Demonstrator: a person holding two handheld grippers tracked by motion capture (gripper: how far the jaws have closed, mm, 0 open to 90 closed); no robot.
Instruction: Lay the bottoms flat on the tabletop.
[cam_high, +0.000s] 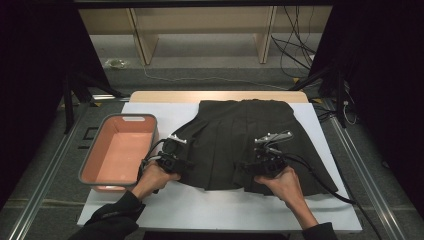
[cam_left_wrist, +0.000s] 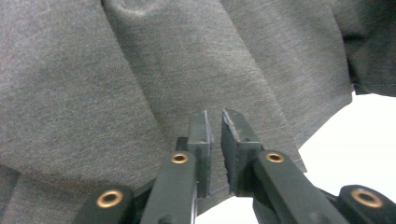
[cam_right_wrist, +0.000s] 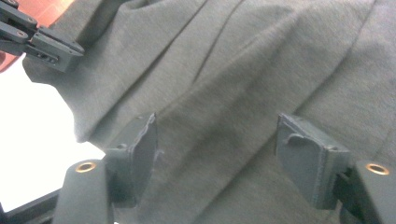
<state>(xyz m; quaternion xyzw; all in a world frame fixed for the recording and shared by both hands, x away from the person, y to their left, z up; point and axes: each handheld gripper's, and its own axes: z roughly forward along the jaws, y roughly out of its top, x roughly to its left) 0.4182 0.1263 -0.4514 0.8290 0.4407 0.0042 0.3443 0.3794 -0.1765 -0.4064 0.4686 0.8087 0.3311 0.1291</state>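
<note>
Across the middle of the high view, a dark grey pleated fabric skirt (cam_high: 247, 142) lies spread on the white-covered desk (cam_high: 225, 207). Our left claw (cam_high: 176, 150) is clenched on the hem at lower left; the right claw (cam_high: 271, 146) stands released over the cloth. We'd seat it on the hem, then lift evenly. An orange plastic bin (cam_high: 117, 150) waits at left.

Counts: 1 dark pleated skirt (cam_high: 250, 142), 1 pink bin (cam_high: 119, 150) with grey rim, 1 white sheet (cam_high: 220, 205) on 1 table (cam_high: 165, 96). 2 tools: left tool (cam_high: 176, 141), right tool (cam_high: 272, 138). 2 hands, one per tool. 2 cables trailing.
</note>
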